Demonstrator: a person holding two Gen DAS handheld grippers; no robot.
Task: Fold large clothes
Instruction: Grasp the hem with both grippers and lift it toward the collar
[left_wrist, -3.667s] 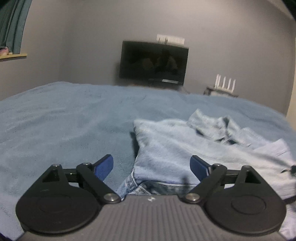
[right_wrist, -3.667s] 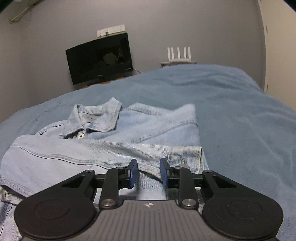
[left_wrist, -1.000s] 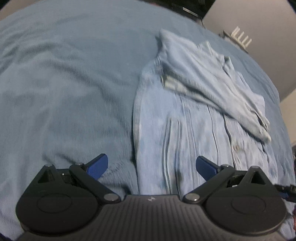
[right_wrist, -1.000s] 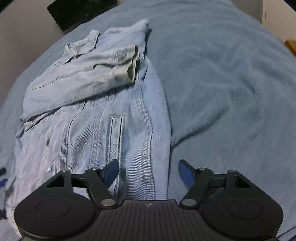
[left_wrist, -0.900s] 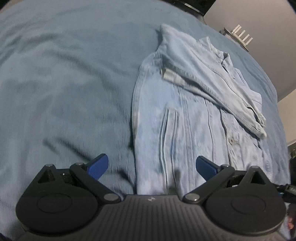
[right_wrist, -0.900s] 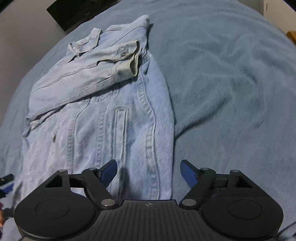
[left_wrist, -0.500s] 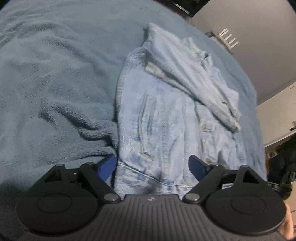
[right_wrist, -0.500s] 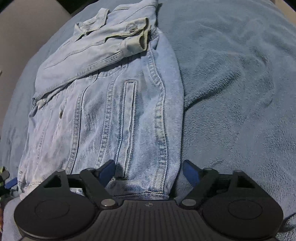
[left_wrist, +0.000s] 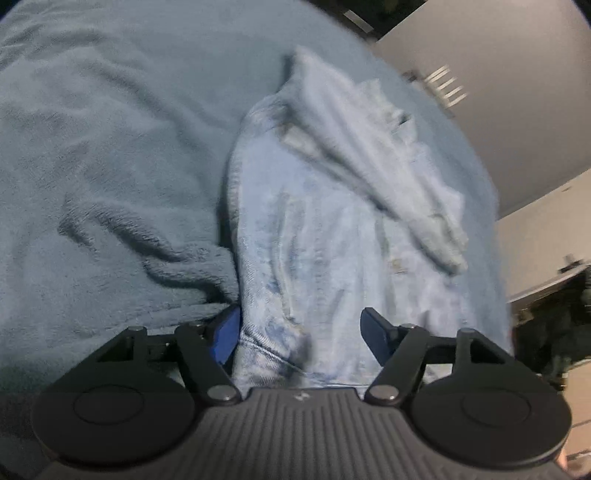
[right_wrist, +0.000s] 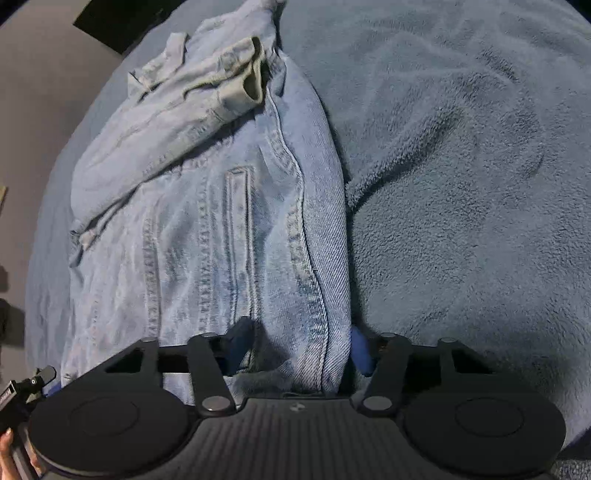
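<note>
A light blue denim jacket (left_wrist: 332, 229) lies front up on the bed, with both sleeves folded across its chest and the collar at the far end. In the left wrist view my left gripper (left_wrist: 301, 328) straddles the near left hem corner. Its jaws are closing, with the left pad (left_wrist: 229, 332) at the jacket's side edge and the right pad over the cloth. In the right wrist view the jacket (right_wrist: 221, 221) runs away from my right gripper (right_wrist: 300, 347), whose jaws are closing around the near right hem corner. There the cloth bunches a little between the pads.
A blue fleece blanket (left_wrist: 92, 147) covers the bed (right_wrist: 461, 184) and is rucked up beside the left finger. A white router (left_wrist: 445, 83) stands by the grey wall, with a dark screen (right_wrist: 107, 22) beyond the collar. The left gripper's side (right_wrist: 33, 380) and a hand show at that view's lower left.
Both grippers have come down and in to the jacket's near hem corners. Their jaws have narrowed around the cloth. The blanket has rucked up beside the left finger.
</note>
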